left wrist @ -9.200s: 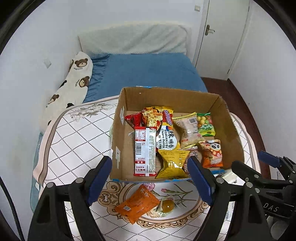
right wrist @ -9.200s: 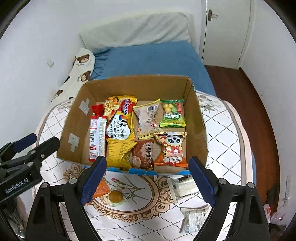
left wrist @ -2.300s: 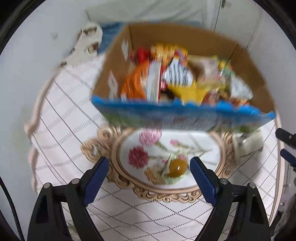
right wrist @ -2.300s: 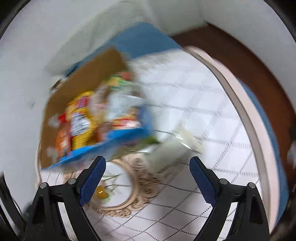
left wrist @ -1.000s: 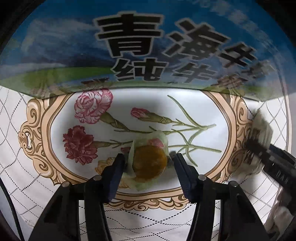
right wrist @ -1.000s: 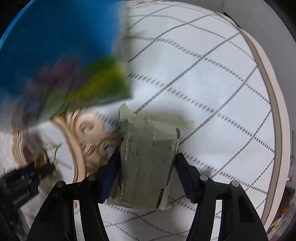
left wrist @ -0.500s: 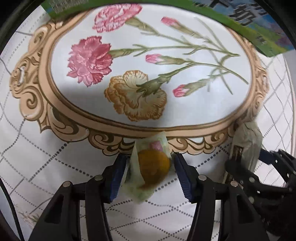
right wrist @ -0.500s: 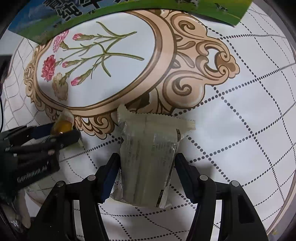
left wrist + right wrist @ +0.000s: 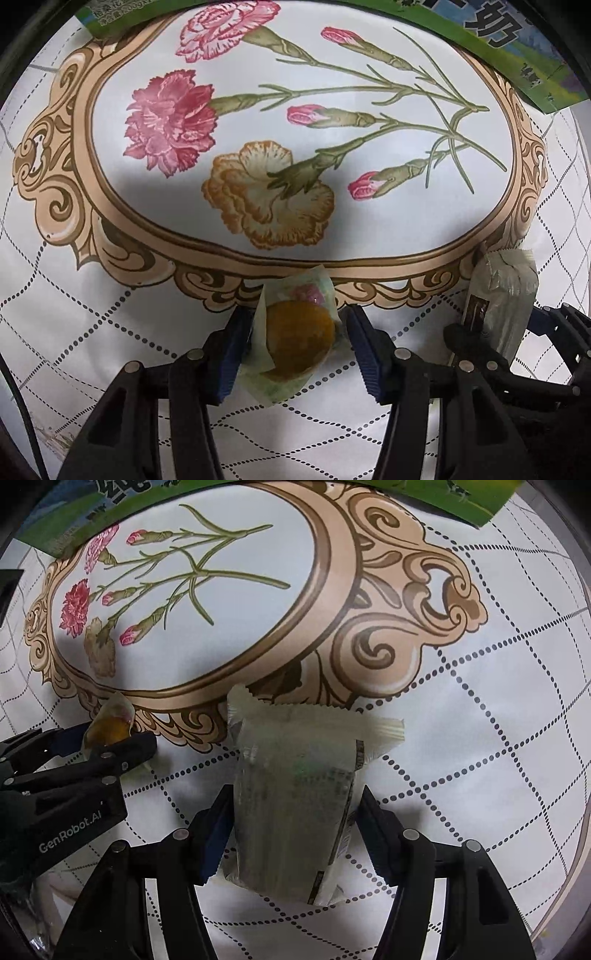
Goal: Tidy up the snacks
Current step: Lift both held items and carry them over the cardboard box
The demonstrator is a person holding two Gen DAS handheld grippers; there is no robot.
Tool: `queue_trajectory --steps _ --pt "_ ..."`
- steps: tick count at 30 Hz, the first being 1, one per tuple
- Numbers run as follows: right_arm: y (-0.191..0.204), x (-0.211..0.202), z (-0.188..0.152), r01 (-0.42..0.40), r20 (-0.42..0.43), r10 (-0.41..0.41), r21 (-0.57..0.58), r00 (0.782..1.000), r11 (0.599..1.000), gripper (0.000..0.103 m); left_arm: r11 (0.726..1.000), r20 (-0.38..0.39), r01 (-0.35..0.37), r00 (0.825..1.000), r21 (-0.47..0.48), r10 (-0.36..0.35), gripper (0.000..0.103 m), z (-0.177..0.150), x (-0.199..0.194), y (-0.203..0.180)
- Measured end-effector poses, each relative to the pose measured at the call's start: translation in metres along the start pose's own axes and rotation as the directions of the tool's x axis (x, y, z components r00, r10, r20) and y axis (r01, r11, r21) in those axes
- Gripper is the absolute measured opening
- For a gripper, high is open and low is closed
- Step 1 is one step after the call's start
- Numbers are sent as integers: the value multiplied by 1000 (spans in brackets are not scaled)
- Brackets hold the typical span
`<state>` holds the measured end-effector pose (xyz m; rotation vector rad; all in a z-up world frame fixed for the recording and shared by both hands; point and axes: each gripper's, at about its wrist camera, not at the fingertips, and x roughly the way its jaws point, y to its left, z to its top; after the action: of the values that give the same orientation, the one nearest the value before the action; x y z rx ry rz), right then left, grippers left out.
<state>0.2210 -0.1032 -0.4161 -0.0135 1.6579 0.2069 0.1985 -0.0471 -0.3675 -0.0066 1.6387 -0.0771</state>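
Note:
A round orange pastry (image 9: pixel 295 336) in a clear wrapper sits between the blue pads of my left gripper (image 9: pixel 297 314). The jaws are closing and both pads touch the wrapper. It hangs over the scrolled border of the tablecloth oval. My right gripper (image 9: pixel 295 790) has a pale green flat packet (image 9: pixel 291 760) between its pads, which still meet both edges while the jaws are opening. In the left wrist view the right gripper (image 9: pixel 509 321) and its packet (image 9: pixel 506 291) are close by on the right. The right wrist view has the left gripper (image 9: pixel 114 734) and pastry (image 9: pixel 109 727) at left.
The printed blue-green side of the snack carton (image 9: pixel 517 48) runs along the top edge of both views (image 9: pixel 74 520). A white tablecloth (image 9: pixel 92 332) with dotted diamonds and a flowered oval (image 9: pixel 258 122) covers the table. Its rim (image 9: pixel 569 878) curves at lower right.
Both grippers have moved away from the carton with their snacks, from the flowered oval and its side down over the scrolled border. The carton has slid to the top edge of both views.

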Motion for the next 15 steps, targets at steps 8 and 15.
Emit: queue_trajectory --steps 8,15 --pt "-24 -15 -8 -46 -6 46 66 999 997 68 1000 12 12 1000 7 -12 47 -14 -26 11" --pt "-21 -5 -15 -63 -3 64 104 998 993 75 999 -5 41 999 -5 -41 41 -24 -30 22"
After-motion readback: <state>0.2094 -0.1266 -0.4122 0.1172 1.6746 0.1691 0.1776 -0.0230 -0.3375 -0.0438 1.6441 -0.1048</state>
